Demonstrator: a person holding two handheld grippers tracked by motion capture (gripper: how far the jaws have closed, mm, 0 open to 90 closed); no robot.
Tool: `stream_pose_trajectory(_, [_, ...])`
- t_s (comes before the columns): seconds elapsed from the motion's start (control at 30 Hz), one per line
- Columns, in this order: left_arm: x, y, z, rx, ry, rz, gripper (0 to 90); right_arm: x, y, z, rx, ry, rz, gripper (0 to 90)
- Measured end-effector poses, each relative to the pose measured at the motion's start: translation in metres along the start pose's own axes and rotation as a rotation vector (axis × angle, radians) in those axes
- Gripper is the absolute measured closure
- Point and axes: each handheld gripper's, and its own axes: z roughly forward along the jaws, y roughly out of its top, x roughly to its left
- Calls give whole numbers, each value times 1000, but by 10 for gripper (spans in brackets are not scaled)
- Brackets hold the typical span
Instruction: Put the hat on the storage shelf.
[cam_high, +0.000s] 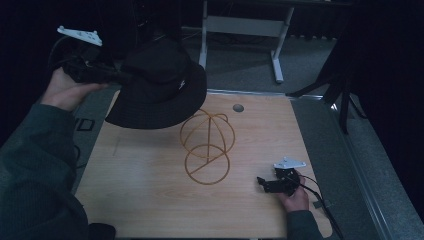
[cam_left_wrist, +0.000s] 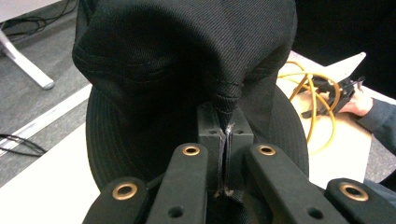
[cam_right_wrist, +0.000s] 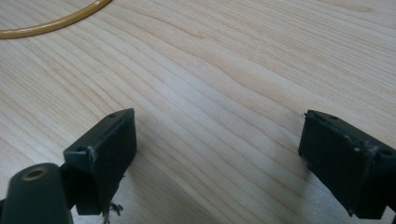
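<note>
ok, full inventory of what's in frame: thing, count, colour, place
bucket hat: 1, black, held in the air over the table's far left corner, brim pinched in the left claw
wire hat stand: 1, yellow-orange, ring base with domed hoops, standing mid-table
table: 1, light wood, round grey cap near its far edge
desk frame: 1, grey-white legs, on the floor beyond the table
left claw: 1, black, raised at far left, jaws shut on the hat brim
right claw: 1, black, low over the table near right, jaws open with nothing between
hands: 2, one on each claw, dark green sleeves
</note>
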Motion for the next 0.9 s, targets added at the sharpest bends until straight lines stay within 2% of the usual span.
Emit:
stream_pose_trajectory(0.57, [-15, 21, 16, -13, -32, 29, 887, 0, 0, 0, -1, 0, -1, 112])
stream_pose_trajectory(0.6, [-18, 25, 21, -12, -42, 33, 887, 0, 0, 0, -1, 0, 0, 112])
stream_pose_trajectory(0.9, [-32, 35, 35, 2, -73, 67, 887, 0, 0, 0, -1, 0, 0, 112])
